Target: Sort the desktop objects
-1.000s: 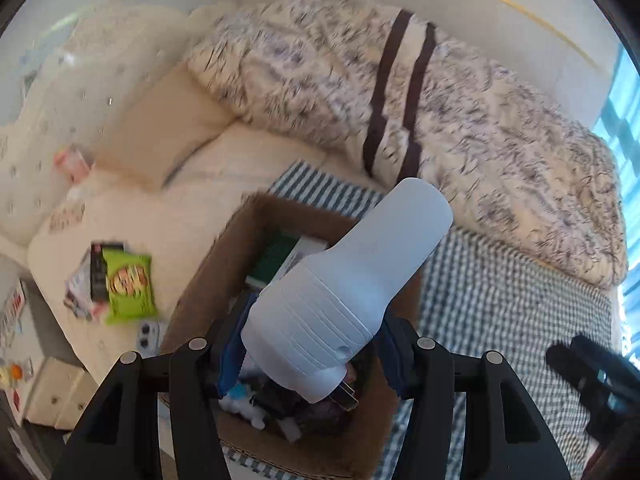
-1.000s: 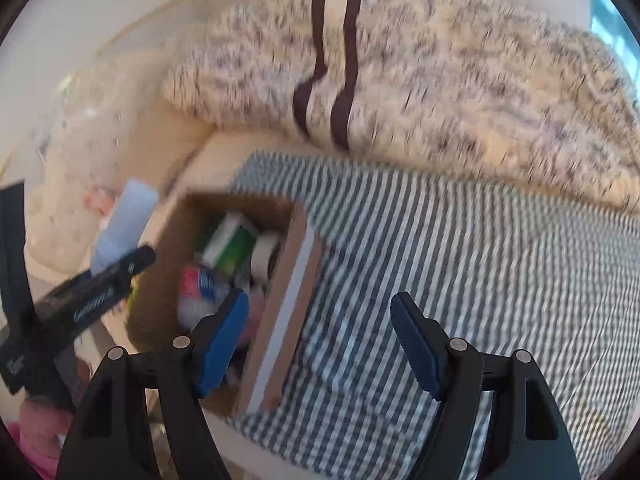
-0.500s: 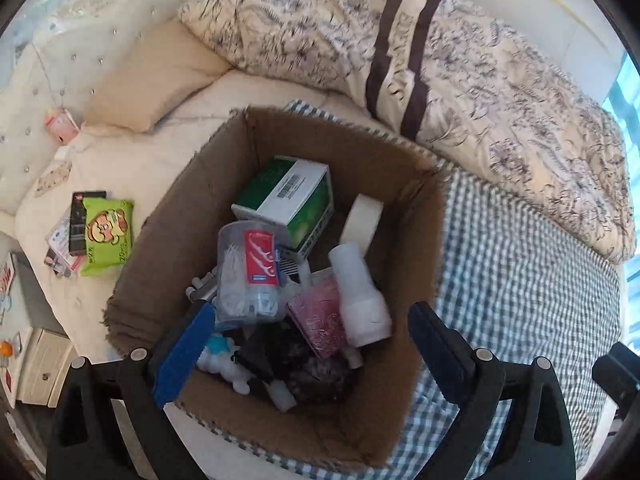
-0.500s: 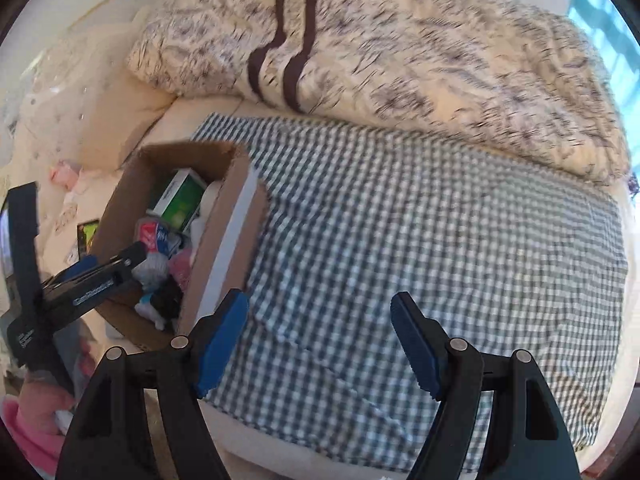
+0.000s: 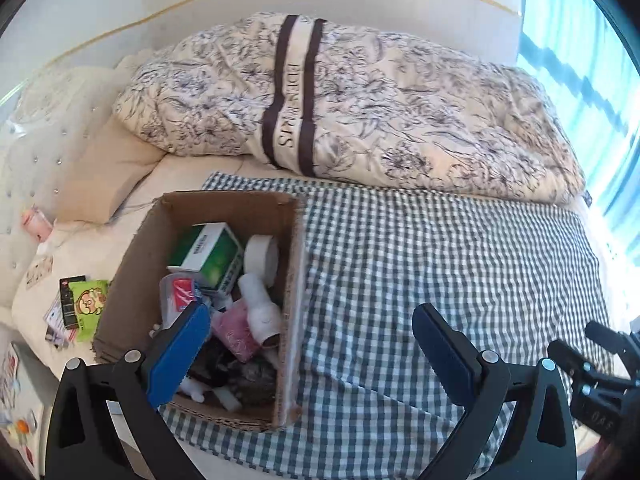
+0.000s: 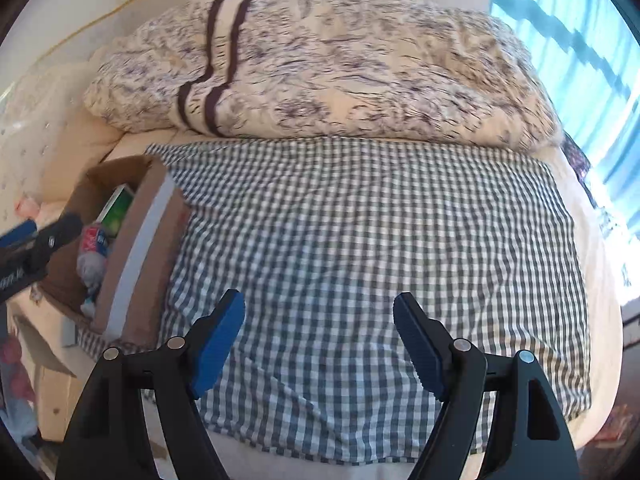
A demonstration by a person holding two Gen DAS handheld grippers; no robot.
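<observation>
Both grippers, left and right, gape empty beside the box, which holds the sorted clutter; its white bottle looks light, rigid, slick, so grab mid-body.

Cardboard box full w/ sorted items.

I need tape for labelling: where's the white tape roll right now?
In the left wrist view, the white tape roll stands on edge inside the cardboard box, against its right wall, just right of the green box.
</observation>
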